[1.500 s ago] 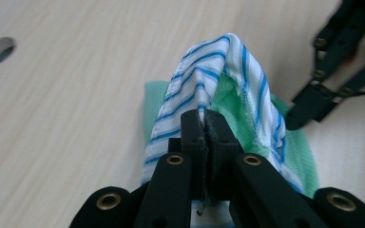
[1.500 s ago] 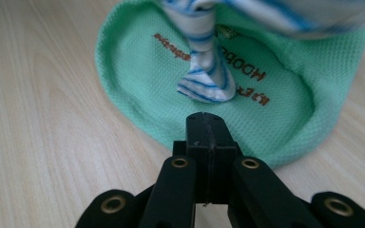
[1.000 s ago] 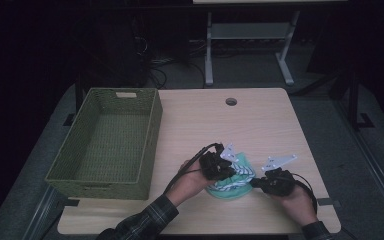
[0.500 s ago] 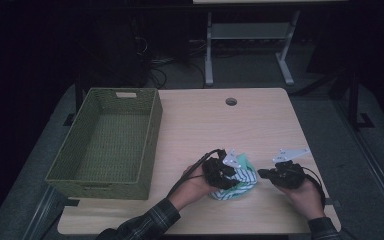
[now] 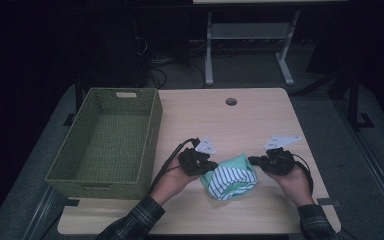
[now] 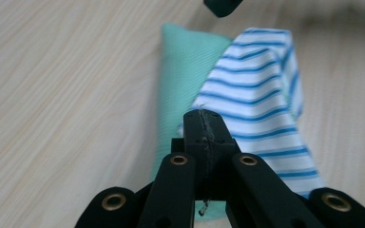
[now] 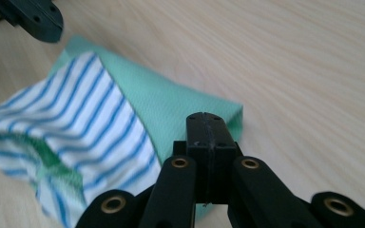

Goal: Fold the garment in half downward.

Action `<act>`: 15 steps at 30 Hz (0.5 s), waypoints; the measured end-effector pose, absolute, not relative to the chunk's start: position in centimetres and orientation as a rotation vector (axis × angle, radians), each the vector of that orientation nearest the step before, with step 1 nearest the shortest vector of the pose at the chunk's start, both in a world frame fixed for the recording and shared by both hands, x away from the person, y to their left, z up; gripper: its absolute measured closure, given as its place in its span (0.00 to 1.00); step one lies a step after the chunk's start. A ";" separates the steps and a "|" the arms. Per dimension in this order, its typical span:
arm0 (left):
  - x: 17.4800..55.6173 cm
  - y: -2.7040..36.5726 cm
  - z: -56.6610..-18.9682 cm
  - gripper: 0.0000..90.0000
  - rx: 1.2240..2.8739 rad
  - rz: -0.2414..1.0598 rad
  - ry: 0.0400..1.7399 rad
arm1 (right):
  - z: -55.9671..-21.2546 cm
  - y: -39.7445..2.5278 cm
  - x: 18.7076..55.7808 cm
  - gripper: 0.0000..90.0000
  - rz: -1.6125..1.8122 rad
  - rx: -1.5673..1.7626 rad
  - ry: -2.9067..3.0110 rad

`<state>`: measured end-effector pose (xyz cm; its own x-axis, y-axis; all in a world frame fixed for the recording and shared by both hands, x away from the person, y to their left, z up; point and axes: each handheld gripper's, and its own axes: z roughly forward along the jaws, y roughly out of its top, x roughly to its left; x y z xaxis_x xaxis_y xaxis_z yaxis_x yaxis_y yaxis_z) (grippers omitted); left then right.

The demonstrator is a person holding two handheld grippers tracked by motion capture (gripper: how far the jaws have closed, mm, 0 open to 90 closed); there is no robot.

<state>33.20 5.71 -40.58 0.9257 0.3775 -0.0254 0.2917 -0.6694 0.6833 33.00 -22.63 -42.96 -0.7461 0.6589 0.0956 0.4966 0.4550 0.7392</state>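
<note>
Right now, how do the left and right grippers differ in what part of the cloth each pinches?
The left gripper is shut on the cloth at its blue-striped white part; the right gripper is shut on its plain green corner. In the high view, left holds the cloth's left side, right its right. Both jaw pairs are fully closed.

The left tool (image 6: pixel 204 124) hides the near edge of the striped cloth (image 6: pixel 261 95), and the other tool's tip (image 6: pixel 222 5) is cropped above.

Cloth (image 5: pixel 230 179) now folded smaller, left gripper (image 5: pixel 211 165) and right gripper (image 5: pixel 252 161) closer together.
</note>
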 end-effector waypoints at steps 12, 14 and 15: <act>34.4 6.1 -41.8 1.00 2.294 0.157 0.575 | -43.2 -18.9 34.8 1.00 1.197 0.934 2.560; 34.5 5.6 -42.0 1.00 2.315 0.152 0.564 | -43.5 -18.6 35.0 1.00 1.186 0.939 2.570; 34.6 5.4 -42.3 1.00 2.327 0.147 0.560 | -43.7 -18.4 35.1 1.00 1.185 0.939 2.571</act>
